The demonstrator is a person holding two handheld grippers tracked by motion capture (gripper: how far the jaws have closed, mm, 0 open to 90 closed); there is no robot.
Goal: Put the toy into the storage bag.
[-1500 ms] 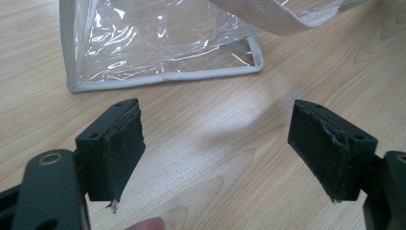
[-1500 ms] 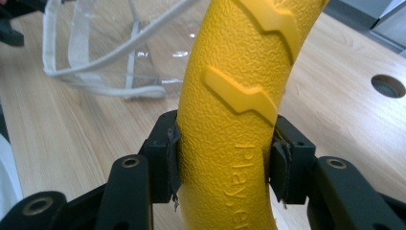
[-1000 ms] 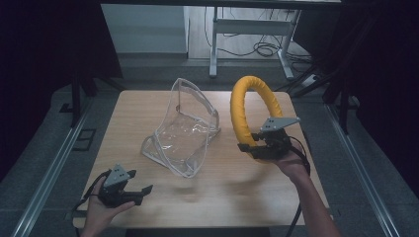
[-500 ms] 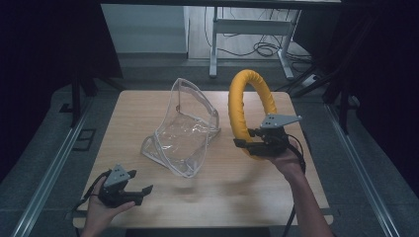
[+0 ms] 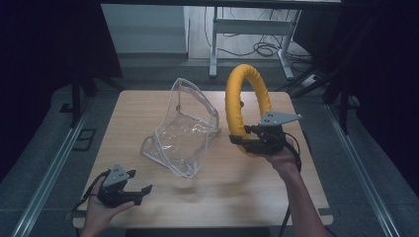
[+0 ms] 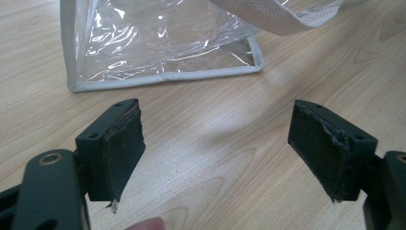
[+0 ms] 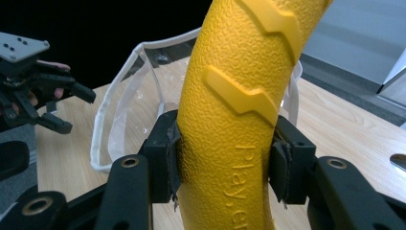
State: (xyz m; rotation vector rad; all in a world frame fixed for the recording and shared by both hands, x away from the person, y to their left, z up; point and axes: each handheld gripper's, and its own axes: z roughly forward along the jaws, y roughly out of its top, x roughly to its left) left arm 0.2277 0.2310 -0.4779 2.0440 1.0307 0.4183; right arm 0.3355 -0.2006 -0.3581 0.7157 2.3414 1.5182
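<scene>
Yellow ring clamped upright in right gripper jaws above the bench, clear bag lying just left of them; left gripper jaws open, empty, bag straight ahead.

Yellow ring: raised lettering "Play", rest cut off

- One yellow ring (textured, with raised zigzag marks)
- One clear bag
- Two grippers: left gripper, right gripper
- One table
- One metal stand on the floor behind
</scene>
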